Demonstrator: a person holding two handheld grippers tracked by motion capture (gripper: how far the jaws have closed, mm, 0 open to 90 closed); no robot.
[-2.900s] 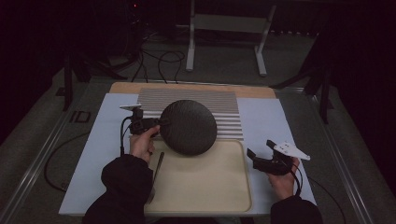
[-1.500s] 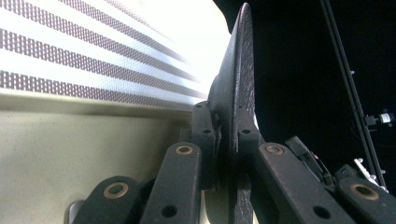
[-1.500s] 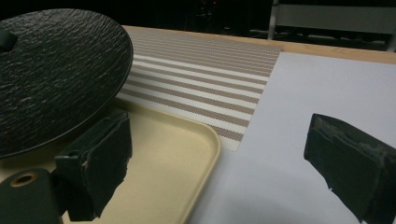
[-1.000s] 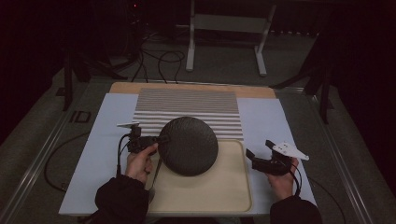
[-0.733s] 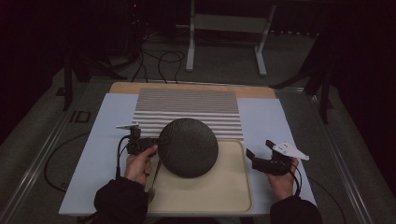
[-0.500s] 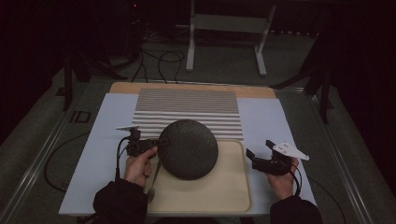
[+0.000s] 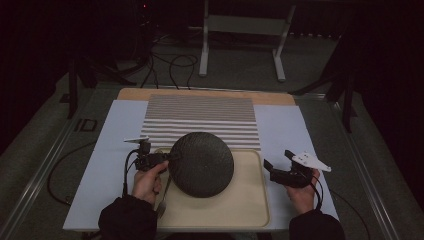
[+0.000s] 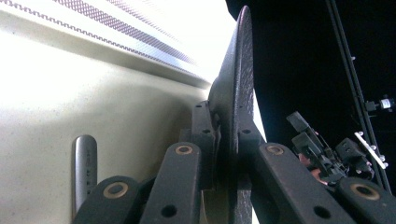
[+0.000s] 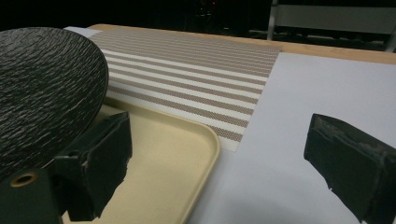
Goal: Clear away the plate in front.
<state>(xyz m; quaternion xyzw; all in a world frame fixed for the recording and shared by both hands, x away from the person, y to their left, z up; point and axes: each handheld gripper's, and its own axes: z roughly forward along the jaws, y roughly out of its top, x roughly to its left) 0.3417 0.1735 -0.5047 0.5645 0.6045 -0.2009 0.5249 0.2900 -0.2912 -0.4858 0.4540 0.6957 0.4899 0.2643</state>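
Observation:
A dark, rough-textured round plate [image 7: 201, 163] hangs tilted over the left half of a beige tray [image 7: 245, 200]. My left gripper [image 7: 167, 157] is shut on the plate's left rim. In the left gripper view the plate [image 8: 240, 84] stands edge-on, clamped between the two jaws of the left gripper [image 8: 224, 123]. My right gripper [image 7: 278, 159] rests just past the tray's right edge, open and holding nothing. In the right gripper view the right gripper [image 9: 219, 128] has its jaws spread wide, with the plate [image 9: 42, 88] at the left over the tray [image 9: 187, 140].
A brown-and-white striped placemat [image 7: 200, 117] lies beyond the tray on a pale blue sheet [image 7: 115, 155]. A grey metal utensil handle [image 8: 85, 168] lies on the tray near my left gripper. A metal stand [image 7: 245, 30] is on the floor behind the table.
The left gripper has carried the plate off the striped mat, toward the person and over the tray. In the last second it moved only slightly. The right gripper has stayed put.

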